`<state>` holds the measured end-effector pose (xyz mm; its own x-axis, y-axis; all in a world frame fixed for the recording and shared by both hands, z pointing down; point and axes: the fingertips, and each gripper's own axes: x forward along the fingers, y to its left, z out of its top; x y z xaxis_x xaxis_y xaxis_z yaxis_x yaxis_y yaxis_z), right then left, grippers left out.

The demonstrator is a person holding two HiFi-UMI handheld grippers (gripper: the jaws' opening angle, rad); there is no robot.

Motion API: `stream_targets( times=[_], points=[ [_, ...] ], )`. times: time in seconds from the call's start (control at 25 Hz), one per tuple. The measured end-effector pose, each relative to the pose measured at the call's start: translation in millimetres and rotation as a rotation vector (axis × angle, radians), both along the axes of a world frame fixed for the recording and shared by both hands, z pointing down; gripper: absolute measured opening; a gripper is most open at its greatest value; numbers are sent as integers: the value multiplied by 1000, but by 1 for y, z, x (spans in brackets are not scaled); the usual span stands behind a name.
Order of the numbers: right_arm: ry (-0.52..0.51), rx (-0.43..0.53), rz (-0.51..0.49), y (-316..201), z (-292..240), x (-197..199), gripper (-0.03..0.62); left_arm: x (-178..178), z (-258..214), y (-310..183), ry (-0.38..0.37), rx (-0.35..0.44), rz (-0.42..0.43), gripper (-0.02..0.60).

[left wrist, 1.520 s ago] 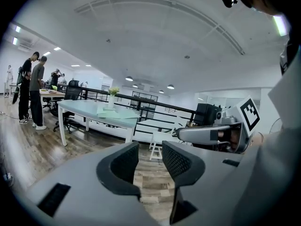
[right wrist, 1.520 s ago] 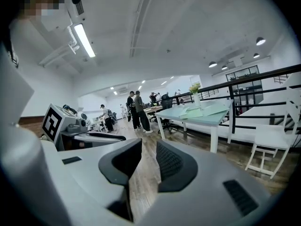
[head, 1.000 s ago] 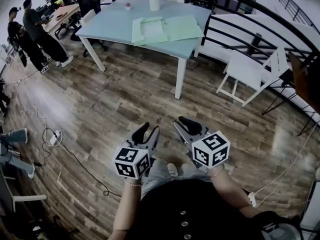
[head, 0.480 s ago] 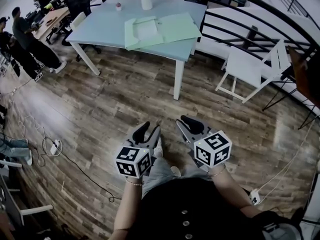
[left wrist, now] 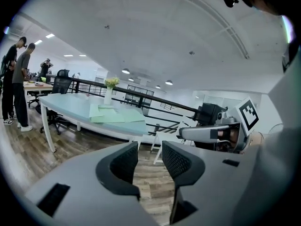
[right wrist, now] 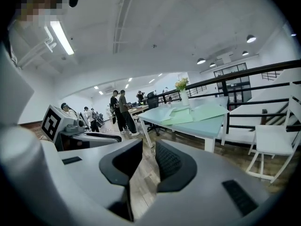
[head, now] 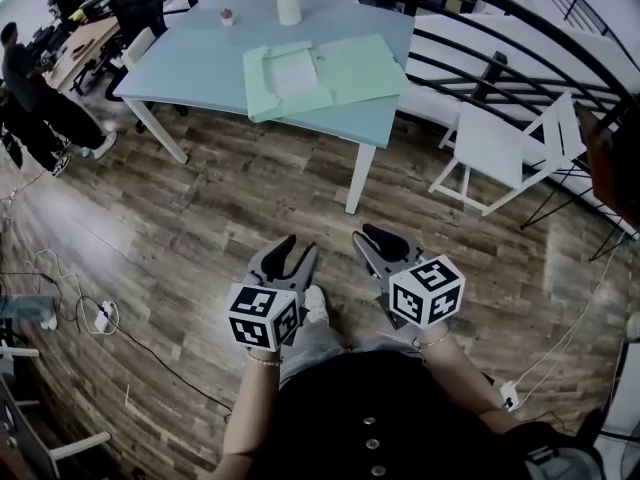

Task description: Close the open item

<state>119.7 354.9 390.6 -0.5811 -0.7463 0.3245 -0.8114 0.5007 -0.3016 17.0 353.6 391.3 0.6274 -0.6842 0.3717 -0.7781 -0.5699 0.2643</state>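
Observation:
An open pale green folder [head: 320, 73] lies flat on the light blue table [head: 190, 73], white sheets showing on its left half. It also appears far off as the folder [left wrist: 113, 114] in the left gripper view and the folder [right wrist: 195, 113] in the right gripper view. My left gripper [head: 298, 250] and right gripper [head: 372, 243] are held side by side over the wooden floor, well short of the table. Both are open and empty: the left gripper [left wrist: 149, 157] has a clear gap, the right gripper [right wrist: 148, 161] a narrower one.
A white vase of flowers [head: 288, 3] and a small pot [head: 227, 15] stand at the table's far edge. To the right of the table are a white folding chair [head: 500, 148] and a black railing [head: 500, 68]. People [head: 25, 88] stand at left; cables and a power strip [head: 100, 316] lie on the floor.
The table and folder have come nearer and lower in the head view as I move forward across the floor. Both grippers keep the same pose and stay empty.

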Motion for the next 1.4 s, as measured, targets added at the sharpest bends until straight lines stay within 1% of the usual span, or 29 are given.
stream_targets(
  times=[0.08,0.2,0.24,0.44,0.68,0.88,1.12,1.24,1.4],
  points=[
    [8,2,9,-23,-2,-9,89,-9,-3,-23,-21,18,18,158],
    [16,12,25,-55,-6,-24,89,-24,-4,-58,-81,56,54,158],
    [16,14,33,-64,-7,-28,89,-26,-6,-69,-83,59,67,158],
    [21,6,75,-105,-3,-41,89,-36,-3,-115,-66,52,113,158],
    [35,-4,101,-132,-5,-58,90,-55,0,-144,-53,36,131,158],
    [53,-40,81,-137,2,-65,91,-58,3,-149,-16,1,127,158],
    [52,-28,54,-155,-1,-79,92,-68,10,-165,-10,-12,117,158],
    [52,-29,48,-168,1,-79,92,-71,10,-178,-16,-1,104,158],
    [49,-28,32,-191,2,-79,92,-68,10,-199,7,-24,88,158]
  ],
)
